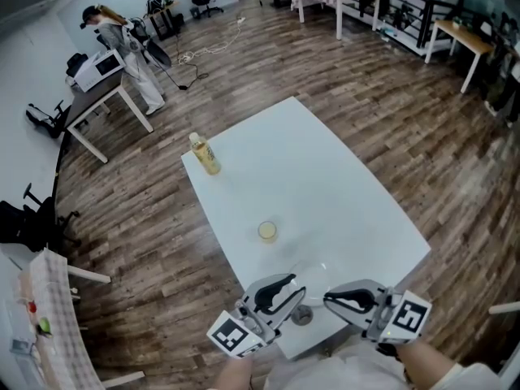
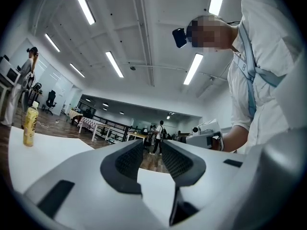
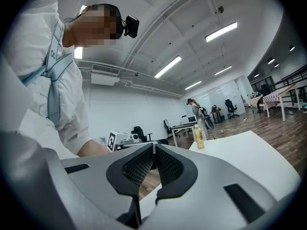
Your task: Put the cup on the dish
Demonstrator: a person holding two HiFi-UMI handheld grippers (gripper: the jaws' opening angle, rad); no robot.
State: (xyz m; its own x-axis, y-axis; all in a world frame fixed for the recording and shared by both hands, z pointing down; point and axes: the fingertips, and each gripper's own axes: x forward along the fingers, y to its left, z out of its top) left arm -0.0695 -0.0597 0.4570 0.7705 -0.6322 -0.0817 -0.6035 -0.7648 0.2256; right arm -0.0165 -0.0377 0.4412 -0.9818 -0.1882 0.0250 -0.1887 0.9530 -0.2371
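1. Looking down on the white worktop (image 1: 325, 177), we find the cup (image 1: 267, 231), small and yellowish, standing upright near the worktop's middle and touching nothing else.
2. A yellow bottle (image 1: 205, 153) stands upright near the far left corner, well apart from the cup.
3. The left tongs (image 2: 152, 145) hang over the near edge, nearer to us than the cup. Their dark ribbed pads stand slightly apart, and through the gap we see only the room beyond, so nothing is gripped.
4. The right tongs (image 3: 154, 147) sit just right of the left pair at the same near edge. Their pads meet at the tips, closed on nothing.
5. Both pairs lie level with their tips near one another, and neither touches the cup.
6. A faint clear shape (image 1: 315, 270) lies on the worktop just beyond the tips, to the near right of the cup. We cannot tell whether it is the dish.
7. A small grey round thing (image 1: 301, 315) shows between the two pairs at the near edge, and we cannot tell what it is.
8. Each pair carries a marker cube (image 1: 230, 334) at its near end.
9. Around the worktop we see a wooden floor (image 1: 390, 96). At the far left a person (image 1: 130, 47) stands beside a desk (image 1: 97, 96).
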